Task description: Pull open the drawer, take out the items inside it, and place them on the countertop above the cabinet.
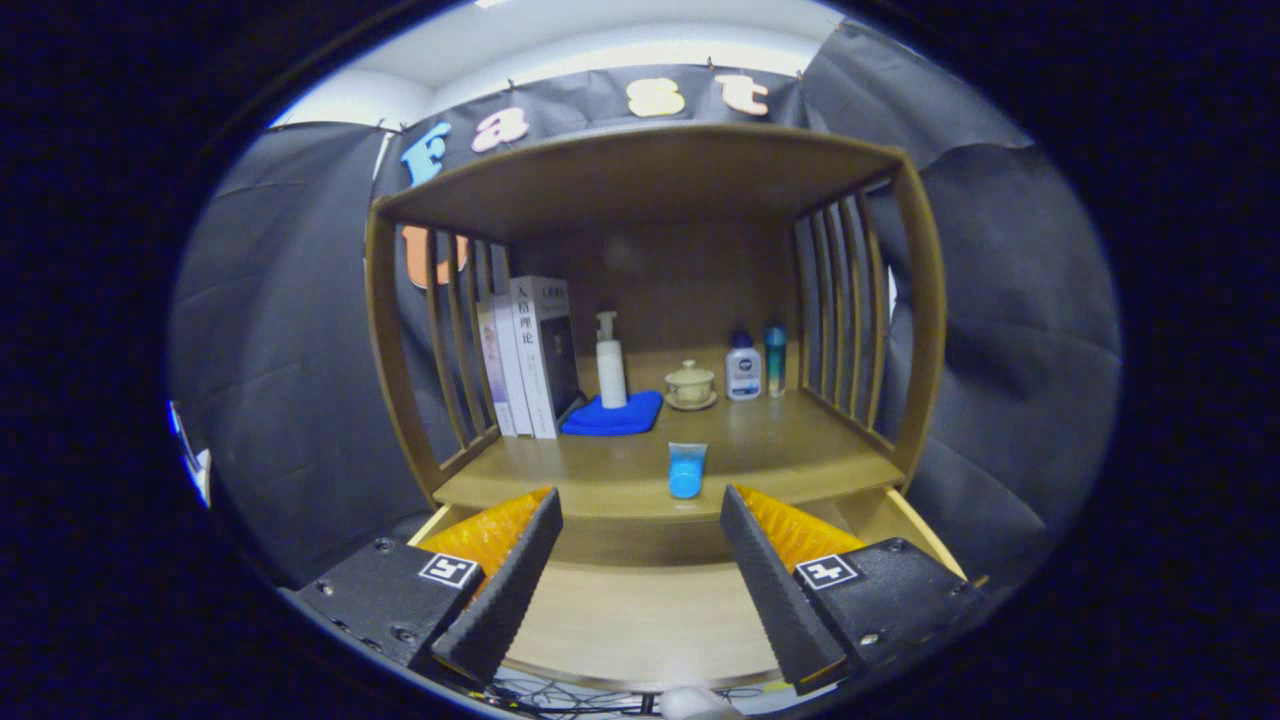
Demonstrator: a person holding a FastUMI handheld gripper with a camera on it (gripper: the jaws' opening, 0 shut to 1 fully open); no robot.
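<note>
The wooden drawer is pulled out below the cabinet's countertop, and its bare floor shows between and under my fingers. A small blue tube stands on its cap near the countertop's front edge, just beyond my fingers. My gripper hovers over the drawer, open, with nothing between its fingers.
On the countertop stand books at the left, a white pump bottle on a folded blue cloth, a lidded cup on a saucer, and two small bottles. Slatted wooden sides and a shelf top enclose it.
</note>
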